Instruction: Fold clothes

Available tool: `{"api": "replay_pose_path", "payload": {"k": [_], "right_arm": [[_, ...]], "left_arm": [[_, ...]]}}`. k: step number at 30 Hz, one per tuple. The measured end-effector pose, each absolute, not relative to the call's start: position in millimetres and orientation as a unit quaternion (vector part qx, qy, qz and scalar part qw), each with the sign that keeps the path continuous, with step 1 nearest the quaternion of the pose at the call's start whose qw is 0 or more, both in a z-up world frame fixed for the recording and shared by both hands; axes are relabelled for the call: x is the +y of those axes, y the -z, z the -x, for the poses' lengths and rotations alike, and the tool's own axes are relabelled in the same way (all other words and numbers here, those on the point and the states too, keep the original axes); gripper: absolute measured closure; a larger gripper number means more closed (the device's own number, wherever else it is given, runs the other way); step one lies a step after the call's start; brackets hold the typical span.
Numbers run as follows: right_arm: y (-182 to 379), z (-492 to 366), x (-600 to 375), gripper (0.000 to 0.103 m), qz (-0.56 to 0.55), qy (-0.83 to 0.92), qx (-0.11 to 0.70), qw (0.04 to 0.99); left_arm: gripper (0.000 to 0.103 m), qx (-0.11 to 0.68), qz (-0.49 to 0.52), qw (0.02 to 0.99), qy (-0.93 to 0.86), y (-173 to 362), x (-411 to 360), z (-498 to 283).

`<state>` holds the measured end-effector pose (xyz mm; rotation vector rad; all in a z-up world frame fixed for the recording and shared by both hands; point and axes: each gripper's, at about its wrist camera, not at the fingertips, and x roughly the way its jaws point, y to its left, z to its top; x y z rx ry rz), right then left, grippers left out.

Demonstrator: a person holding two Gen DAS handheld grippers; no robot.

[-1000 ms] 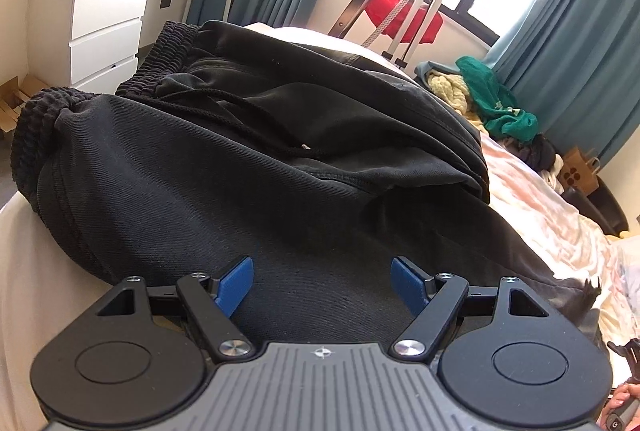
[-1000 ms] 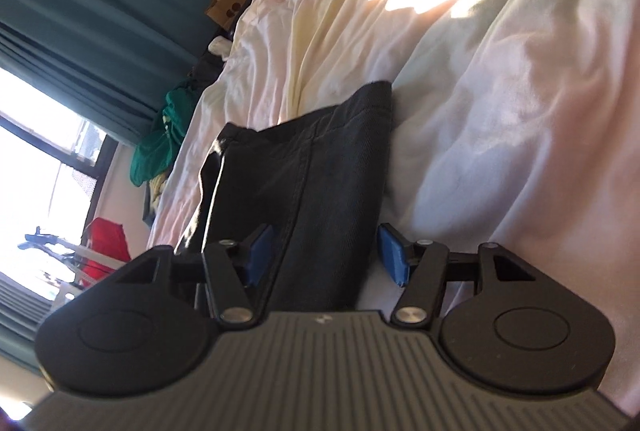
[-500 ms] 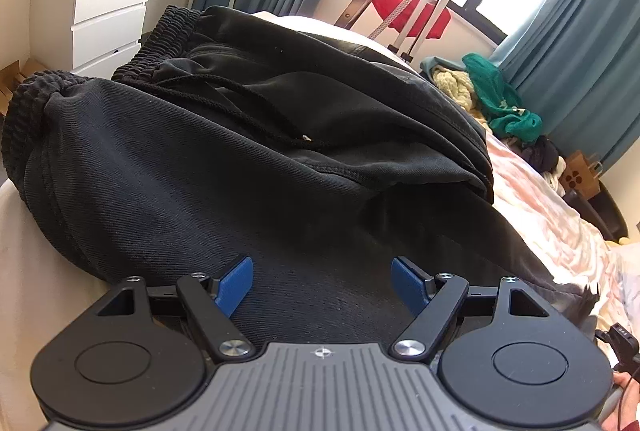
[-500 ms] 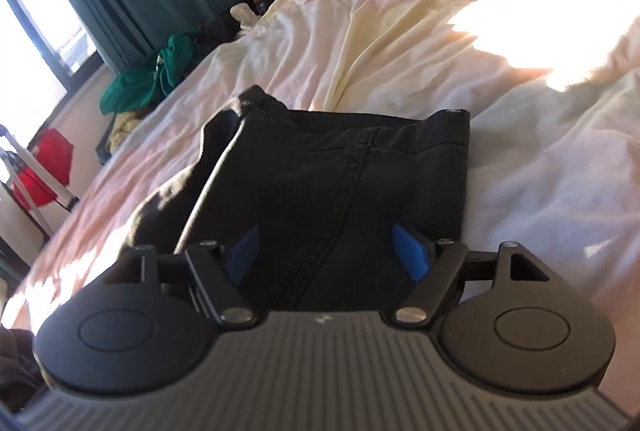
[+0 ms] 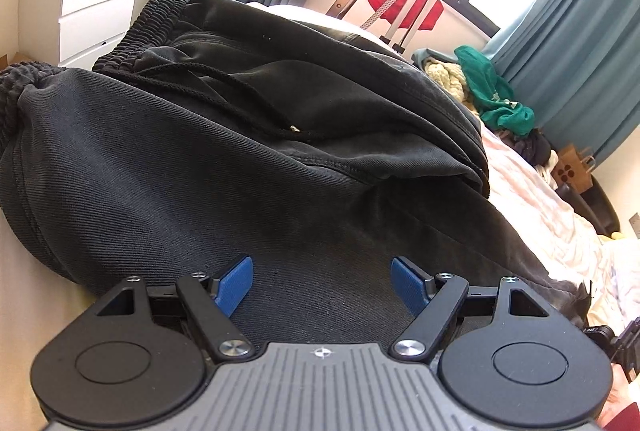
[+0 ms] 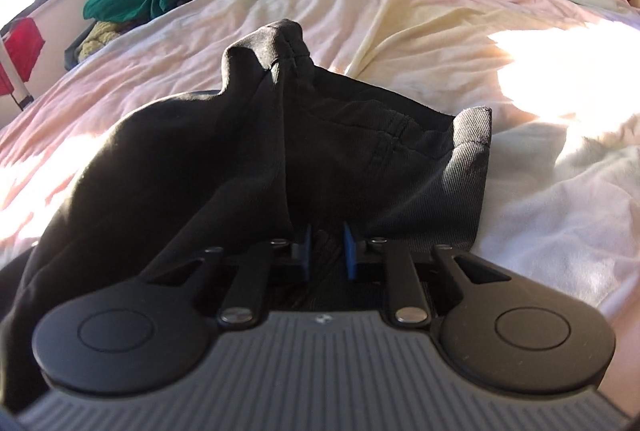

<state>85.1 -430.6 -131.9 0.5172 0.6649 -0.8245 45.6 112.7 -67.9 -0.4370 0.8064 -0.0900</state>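
At lower centre of right wrist view: right gripper (image 6: 326, 251) pinched on hem end of black trousers (image 6: 340, 159), cloth bunched upward. Left gripper (image 5: 322, 281) spread wide, holding nothing, over mid-leg. Trousers' long axis runs ahead to waistband (image 5: 156, 19), upper left. Bed (image 6: 420, 11) beyond

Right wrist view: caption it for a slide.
Right claw pinches the black trousers on the pastel bedsheet.
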Motion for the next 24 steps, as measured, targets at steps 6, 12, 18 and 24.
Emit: {"api": "replay_pose_path", "payload": {"k": [6,12,18,24], "right_arm": [[96.5,-49.4,-425.2,0.092,-0.273,0.398,0.234,0.844],[66.6,25.3,-423.6,0.092,-0.357,0.428,0.153,0.816],[106.9,87.7,-424.2,0.091,-0.535,0.417,0.125,0.724],[133.1,112.1,-424.4,0.080,-0.653,0.375,0.039,0.657]], "left_arm": [[0.025,0.384,0.213,0.897,0.050,66.1,111.9,-44.3],[0.025,0.373,0.226,0.898,0.059,58.6,117.0,-33.8],[0.025,0.365,0.234,0.899,0.065,52.2,120.9,-23.5],[0.025,0.362,0.237,0.899,0.069,47.7,123.2,-14.1]]}}
